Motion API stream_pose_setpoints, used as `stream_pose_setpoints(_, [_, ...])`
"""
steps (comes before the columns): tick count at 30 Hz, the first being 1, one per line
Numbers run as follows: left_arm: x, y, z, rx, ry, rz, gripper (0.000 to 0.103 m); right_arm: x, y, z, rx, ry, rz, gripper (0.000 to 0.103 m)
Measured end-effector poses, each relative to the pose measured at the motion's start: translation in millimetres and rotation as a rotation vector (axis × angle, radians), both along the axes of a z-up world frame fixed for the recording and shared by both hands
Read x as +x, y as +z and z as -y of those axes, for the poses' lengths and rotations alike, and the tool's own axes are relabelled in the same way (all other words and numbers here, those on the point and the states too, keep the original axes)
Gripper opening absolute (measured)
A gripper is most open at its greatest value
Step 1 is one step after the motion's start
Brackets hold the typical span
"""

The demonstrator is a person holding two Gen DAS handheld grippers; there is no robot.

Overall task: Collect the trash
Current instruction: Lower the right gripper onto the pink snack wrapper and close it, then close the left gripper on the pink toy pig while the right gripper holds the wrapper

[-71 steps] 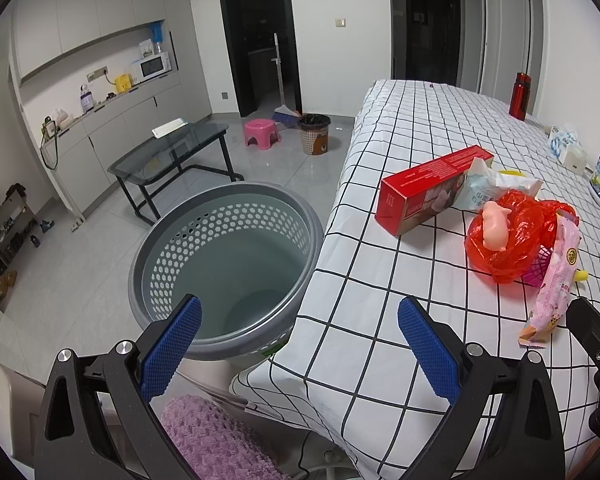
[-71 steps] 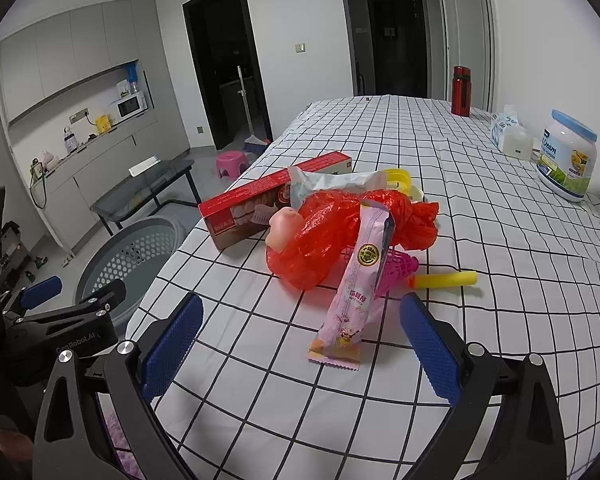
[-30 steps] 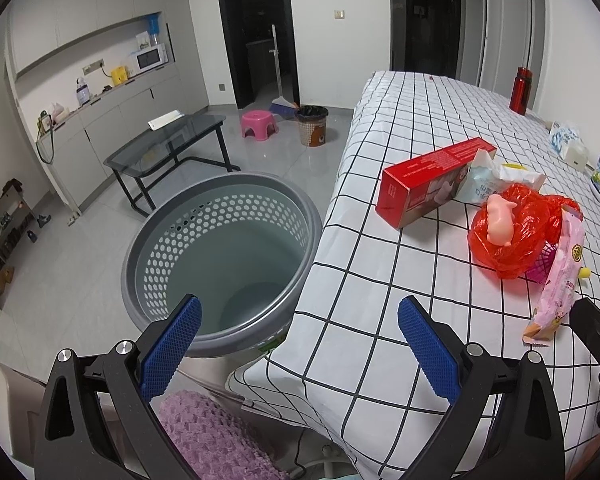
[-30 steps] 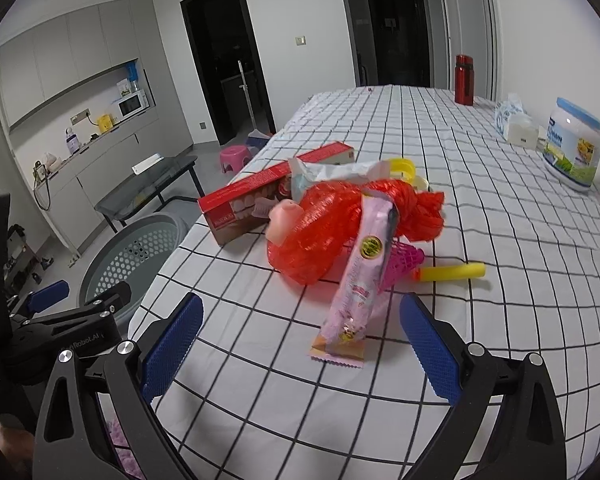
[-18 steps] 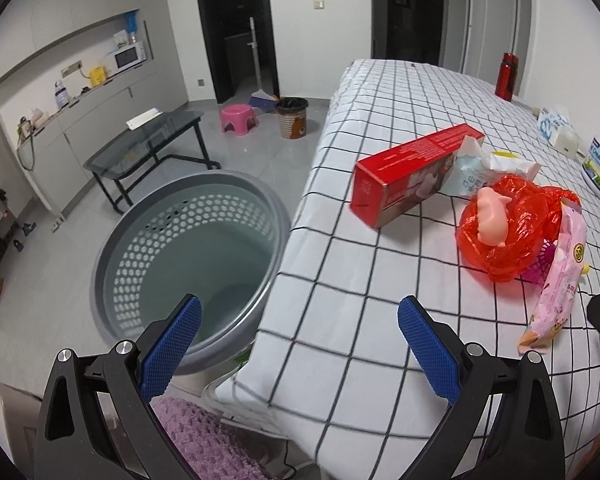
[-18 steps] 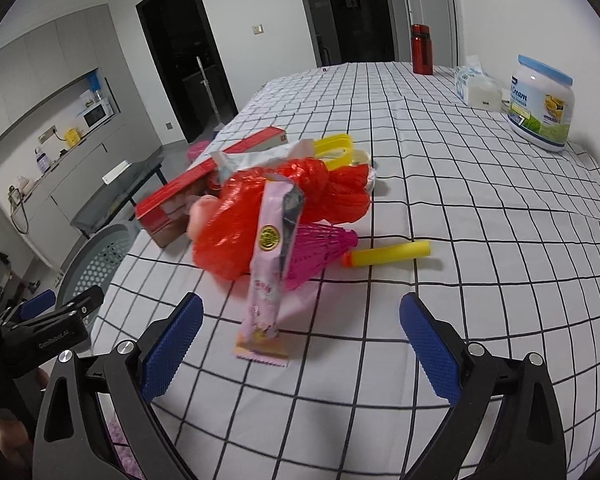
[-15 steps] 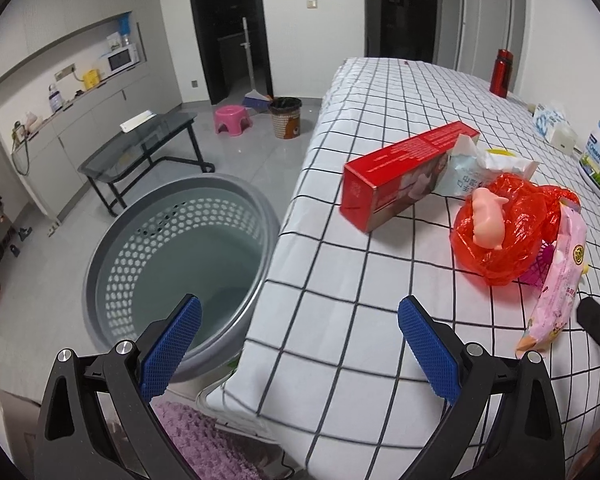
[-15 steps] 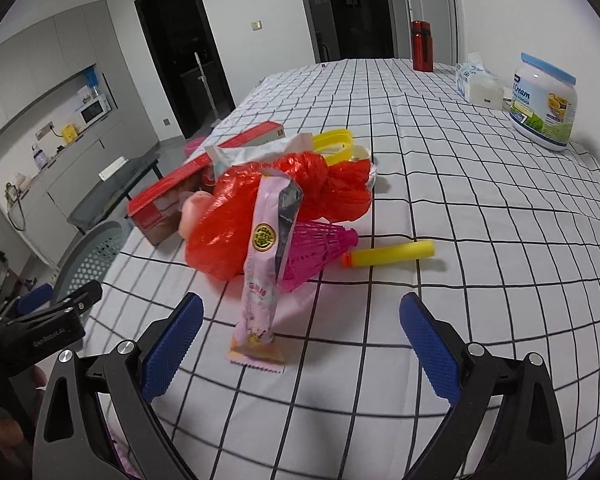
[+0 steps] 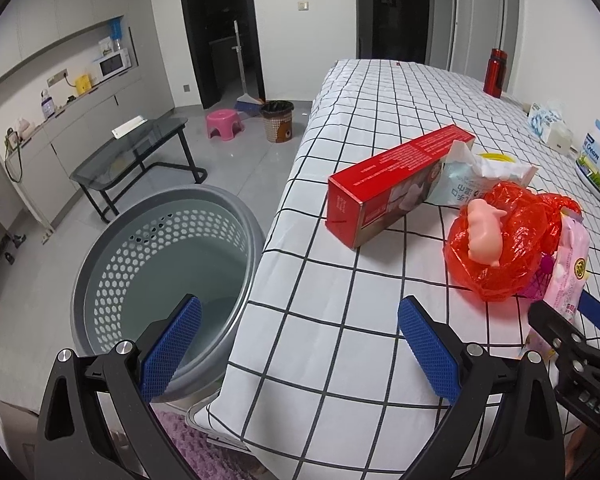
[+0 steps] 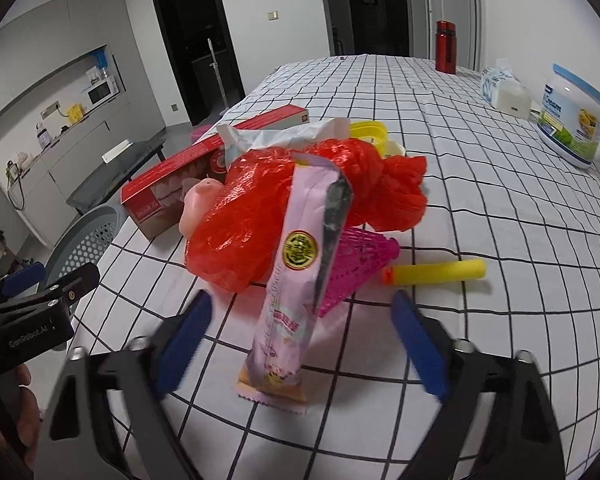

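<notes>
1. Since a moment ago the right claw (image 10: 300, 340) has come closer to the trash pile, so the long pink foil snack wrapper (image 10: 296, 292) now lies between its spread blue pads (image 10: 420, 352), which touch nothing; their blur suggests it is in motion.
2. The wrapper leans with its torn top on the crumpled red plastic bag (image 10: 256, 216) and its bottom edge on the black-checked white table (image 10: 500, 208), so its lower half stands clear for a pinch. It looks the likely first pick.
3. Around the red bag: a pink plastic mesh piece (image 10: 364, 260) is tucked under it on the near side, a yellow foam dart with an orange tip (image 10: 436, 271) lies just beyond the mesh, a small pink pig figure (image 10: 196, 204) rests on the bag's left side, and a long red cardboard box (image 10: 204, 160) and white crinkled packets (image 10: 284, 132) sit behind it.
4. The left claw (image 9: 300, 348) is wide open and empty, hovering over the table's near corner, well apart from the red bag.
5. The round grey perforated plastic basket (image 9: 152, 256) stands on the floor against the table's edge, left of the red bag and below it, empty as far as shows; it seems placed there so trash can be dropped straight off the side.
</notes>
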State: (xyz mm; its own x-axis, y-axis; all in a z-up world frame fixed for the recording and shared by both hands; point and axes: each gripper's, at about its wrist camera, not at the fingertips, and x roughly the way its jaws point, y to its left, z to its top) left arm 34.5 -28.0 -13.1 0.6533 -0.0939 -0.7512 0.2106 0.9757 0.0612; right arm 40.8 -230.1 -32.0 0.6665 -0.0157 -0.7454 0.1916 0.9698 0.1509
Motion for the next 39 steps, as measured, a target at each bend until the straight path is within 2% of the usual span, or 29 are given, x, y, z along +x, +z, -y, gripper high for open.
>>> stream_pose_setpoints(2, [-0.1,0.5,3.1,-0.001,-0.009,0.003,0.097,3.2,-1.8,-0.3,0.0,0.005,-0.01,0.059])
stream_pose_setpoints(3, [-0.2,0.7,4.3,-0.001,-0.013,0.004,0.097,4.9,-3.0,-0.5,0.009,0.013,-0.014,0.055])
stream_pose_setpoints(5, [-0.1,2.4,7.2,-0.004,-0.022,0.006,0.097,5.2,-2.9,-0.4,0.015,0.023,-0.016,0.029])
stream_pose_setpoints(8, [-1.1,7.0,12.8,-0.012,-0.037,0.019,0.097,1.0,0.0,2.2,0.024,0.031,-0.01,0.017])
stream_pose_setpoints(20, [5.0,18.4,48.5,-0.063,-0.089,0.05,0.097,-47.7,26.1,50.2,0.035,-0.041,0.072,0.016])
stream_pose_setpoints(26, [11.0,18.3,69.3,-0.088,-0.117,0.062,0.097,-49.6,19.4,60.1,0.075,-0.03,0.089,0.016])
stream_pose_setpoints(31, [17.3,10.7,86.9,-0.049,-0.119,0.065,0.096,-45.9,11.4,67.0,0.111,-0.008,0.093,0.016])
stream_pose_setpoints(37, [24.5,2.6,96.6,-0.042,-0.118,0.042,0.095,-43.1,5.7,72.1,0.139,0.007,0.098,0.016])
stream_pose_setpoints(39, [25.5,0.7,100.4,-0.036,-0.123,0.041,0.088,-41.9,3.8,74.4,0.15,0.011,0.099,0.016])
